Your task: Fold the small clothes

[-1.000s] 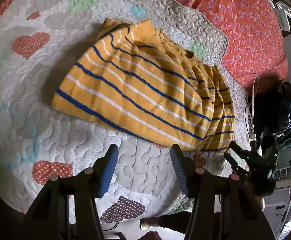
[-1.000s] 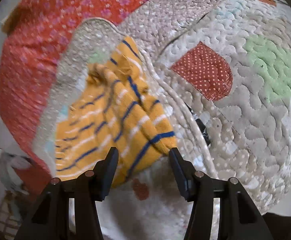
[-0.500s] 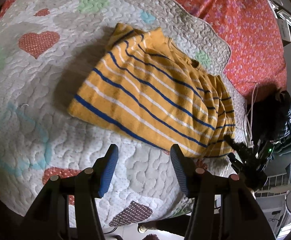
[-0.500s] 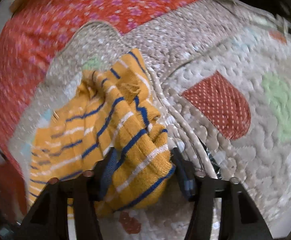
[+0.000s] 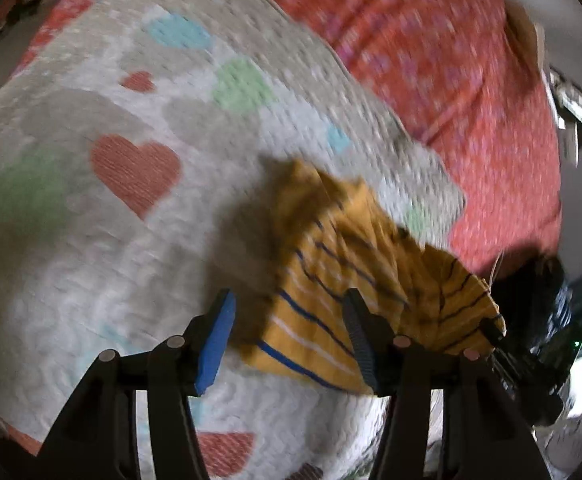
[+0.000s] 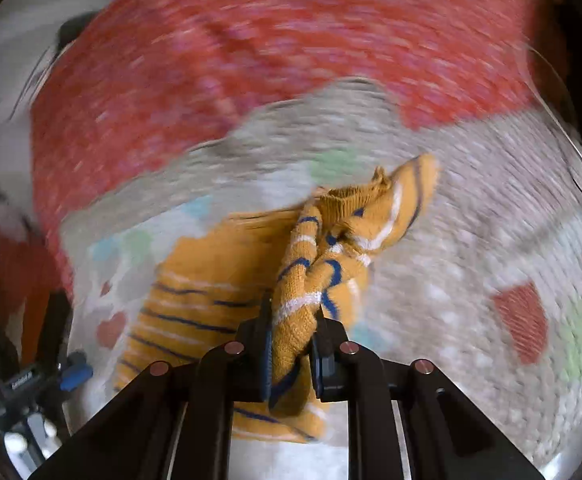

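Observation:
A mustard-yellow sweater (image 5: 331,248) with blue and white stripes lies rumpled on the heart-patterned quilt (image 5: 131,120). One side of it is lifted off the quilt toward the right. In the right wrist view my right gripper (image 6: 293,312) has its jaws closing on a bunched edge of the sweater (image 6: 351,220). Its pads press the cloth, and the rest of the garment trails down to the left. My left gripper (image 5: 287,300) hovers over the sweater's near corner. Its jaws are opening a little and the blue pads touch nothing. Both views are blurred.
A red floral sheet (image 5: 431,60) covers the bed beyond the quilt's wavy edge (image 6: 351,92). A black bag (image 5: 547,280) sits off the bed at the right. The quilt runs wide to the left of the sweater.
My right gripper has shut on the sweater's edge and lifted it, so the flat garment now bunches. My left gripper has come in over the near corner.

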A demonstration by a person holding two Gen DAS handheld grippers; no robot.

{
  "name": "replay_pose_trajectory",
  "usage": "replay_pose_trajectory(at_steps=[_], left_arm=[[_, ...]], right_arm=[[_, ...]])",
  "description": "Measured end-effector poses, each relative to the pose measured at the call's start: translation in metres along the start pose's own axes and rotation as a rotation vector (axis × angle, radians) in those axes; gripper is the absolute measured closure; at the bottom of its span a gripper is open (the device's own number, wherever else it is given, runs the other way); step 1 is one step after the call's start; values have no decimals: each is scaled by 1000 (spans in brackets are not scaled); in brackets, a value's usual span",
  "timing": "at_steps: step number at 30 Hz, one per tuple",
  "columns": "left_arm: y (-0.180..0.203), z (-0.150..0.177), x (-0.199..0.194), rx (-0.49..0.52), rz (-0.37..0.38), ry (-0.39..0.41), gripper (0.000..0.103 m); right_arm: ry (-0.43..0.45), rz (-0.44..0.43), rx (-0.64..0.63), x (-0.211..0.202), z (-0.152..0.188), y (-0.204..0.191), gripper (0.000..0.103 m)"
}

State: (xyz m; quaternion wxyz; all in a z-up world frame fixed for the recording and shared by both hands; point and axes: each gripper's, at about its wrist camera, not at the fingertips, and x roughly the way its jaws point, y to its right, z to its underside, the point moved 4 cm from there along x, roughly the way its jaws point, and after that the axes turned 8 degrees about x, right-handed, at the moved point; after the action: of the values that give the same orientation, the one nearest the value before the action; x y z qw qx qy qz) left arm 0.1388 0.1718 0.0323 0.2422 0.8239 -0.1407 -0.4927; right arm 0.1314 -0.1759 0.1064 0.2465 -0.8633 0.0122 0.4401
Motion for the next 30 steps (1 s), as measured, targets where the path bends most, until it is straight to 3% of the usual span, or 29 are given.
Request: replay_pose_trajectory(at_steps=[5,8,12,16,18,19,23,27,30], left_arm=[[-53,-15,-17,-93,-38,54,46],[-79,-20,-18,-184,20,51,45],[-88,-24,-14,-215,68,31,45],[-78,-27,-5,-173,76,12,45],[-70,-28,0,-158,100,-2,44],[-67,-27,3,-151,113,-9,44],[-45,-26,14,-102,152,-32,43],[-13,-24,36,-6,123,-70,43],[4,-17,58,82,41,-132,44]], right_arm=[[-73,-60,-122,39,26,-90,88],[-135,-89,-220,65,61,-138,88],[-245,-73,-353,106,113,-167,88],[-208,-34,-467,118,137,-171,79],[-223,-88,-459,107,135,-172,52],[-239,-116,-448,99,135,-170,49],[-211,-129,-413,60,120,-142,48],[-107,4,-316,42,93,-96,48],[-93,76,-197,51,70,-64,48]])
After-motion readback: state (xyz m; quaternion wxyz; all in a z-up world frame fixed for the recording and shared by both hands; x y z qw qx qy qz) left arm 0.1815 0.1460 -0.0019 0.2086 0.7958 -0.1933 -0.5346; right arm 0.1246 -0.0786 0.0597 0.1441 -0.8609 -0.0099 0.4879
